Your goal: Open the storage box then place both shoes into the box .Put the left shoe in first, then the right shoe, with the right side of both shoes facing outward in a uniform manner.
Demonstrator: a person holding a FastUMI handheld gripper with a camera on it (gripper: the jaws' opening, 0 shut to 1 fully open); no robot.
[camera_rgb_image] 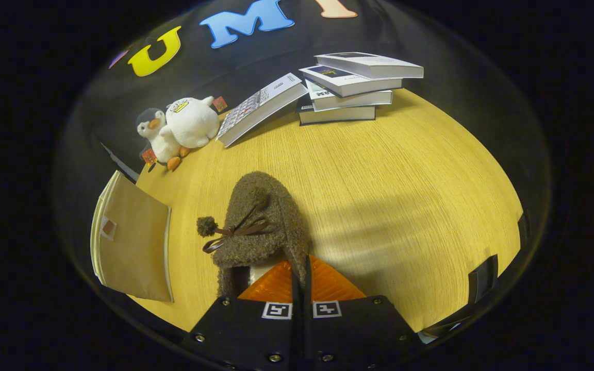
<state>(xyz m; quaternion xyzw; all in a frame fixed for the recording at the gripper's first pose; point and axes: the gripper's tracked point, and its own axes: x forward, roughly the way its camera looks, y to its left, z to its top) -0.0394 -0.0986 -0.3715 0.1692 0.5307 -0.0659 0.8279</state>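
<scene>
Wooden worktop [379, 175] carries, from left: a tan storage box [132, 242] at ten o'clock of the claw [302, 268], two plush birds [178, 129] at eleven, a brown fuzzy shoe [261, 226] at twelve, and books [343, 87] at one. The claw's fingers are pressed together, pinching the shoe's heel rim.

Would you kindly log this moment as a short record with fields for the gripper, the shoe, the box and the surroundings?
gripper: gripper, fingers closed together, pinching the rear edge of the shoe
shoe: brown fuzzy shoe with a pompom bow, toe pointing away from the fingers, over the wooden table
storage box: tan box, beside the shoe; open or closed cannot be told
beyond the shoe: two plush toys, stack of books
</scene>
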